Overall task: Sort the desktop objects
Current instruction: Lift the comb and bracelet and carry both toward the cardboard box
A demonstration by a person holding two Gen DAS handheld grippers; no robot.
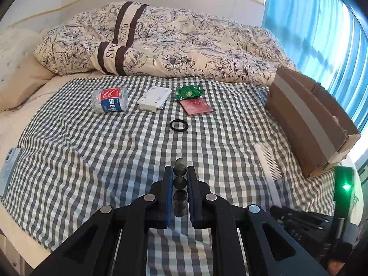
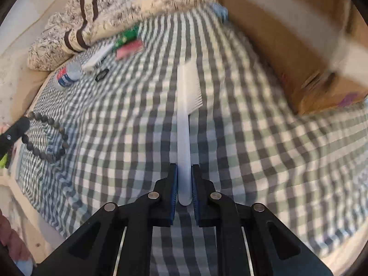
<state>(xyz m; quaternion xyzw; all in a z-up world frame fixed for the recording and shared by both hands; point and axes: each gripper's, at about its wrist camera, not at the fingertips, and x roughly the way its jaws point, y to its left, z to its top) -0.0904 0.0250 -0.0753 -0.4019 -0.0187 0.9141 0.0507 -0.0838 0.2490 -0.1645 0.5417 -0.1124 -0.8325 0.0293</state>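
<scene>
Two pairs of tongs are mine, and both are clamped on something. My left tongs point(image 1: 179, 172) grip a bead bracelet point(image 1: 179, 182) of dark round beads, with several beads lined up between the blue pads and one poking out past the tips; seen from my right wrist, the bracelet point(image 2: 49, 138) lies as a loop on the checked bedsheet point(image 1: 103, 151), with the left tongs at its near end. My right tongs point(image 2: 184, 172) are closed on the handle of a white comb point(image 2: 186, 105), which runs straight away from me with its teeth at the far end facing right. That view is blurred.

Farther out on the sheet, near the middle, lies a black ring point(image 1: 179, 125). Just beyond it is a red flat packet point(image 1: 195, 107), with a green crinkled wrapper point(image 1: 189, 92) touching its far edge. Left of those is a white plastic box point(image 1: 154, 98), and left again a clear jar of floss picks point(image 1: 110, 100) on its side. A cardboard box point(image 1: 308, 119) stands at the right edge of the sheet, near the comb. A pale blue phone point(image 1: 8, 170) lies at the far left edge. Beyond everything, a floral duvet point(image 1: 161, 43) is bunched across the bed, with blue curtains point(image 1: 322, 30) to the right.
</scene>
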